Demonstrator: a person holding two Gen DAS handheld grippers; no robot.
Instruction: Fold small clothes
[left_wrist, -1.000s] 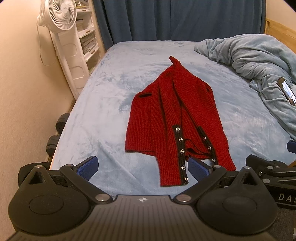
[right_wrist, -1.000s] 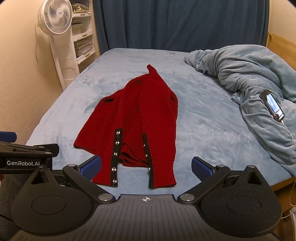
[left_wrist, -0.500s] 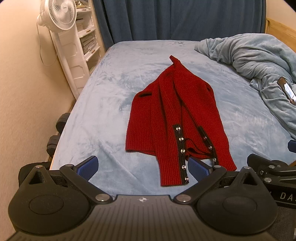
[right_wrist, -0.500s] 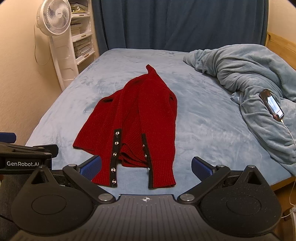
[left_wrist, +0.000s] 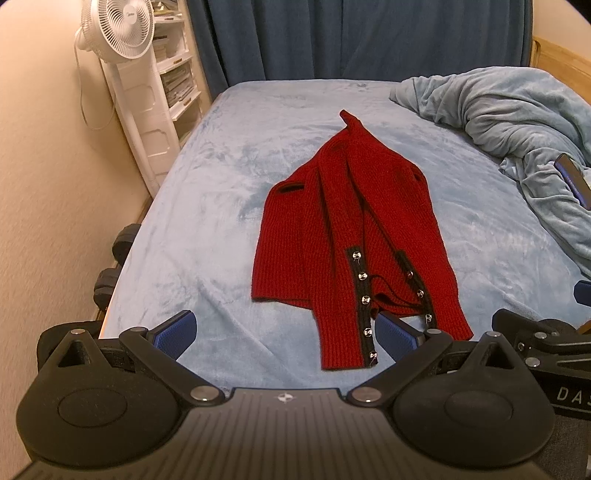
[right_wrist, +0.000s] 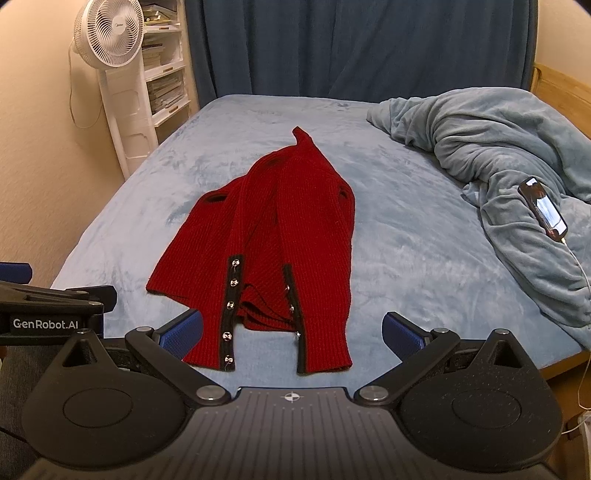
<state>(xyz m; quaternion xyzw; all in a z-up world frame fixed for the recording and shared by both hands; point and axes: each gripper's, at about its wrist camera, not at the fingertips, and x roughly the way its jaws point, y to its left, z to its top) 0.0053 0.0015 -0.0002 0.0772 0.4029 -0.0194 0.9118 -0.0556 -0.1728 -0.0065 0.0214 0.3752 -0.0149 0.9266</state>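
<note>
Folding looks unstarted: the red knit cardigan (right_wrist: 266, 243) lies loosely spread; left gripper (left_wrist: 284, 332) and right gripper (right_wrist: 291, 332) hover wide-open, empty, near its hem, needing corner grips next

"GenRobot.AI" on left gripper (right_wrist: 44, 324); "DAS" on right gripper (left_wrist: 570, 395)

Chunky ribbed red knit cardigan (right_wrist: 266, 236) with shiny metal snaps lies on the plush, velvety bed (right_wrist: 406, 258); matt black plastic claw (right_wrist: 291, 330), textured blue pads (right_wrist: 183, 330).
</note>
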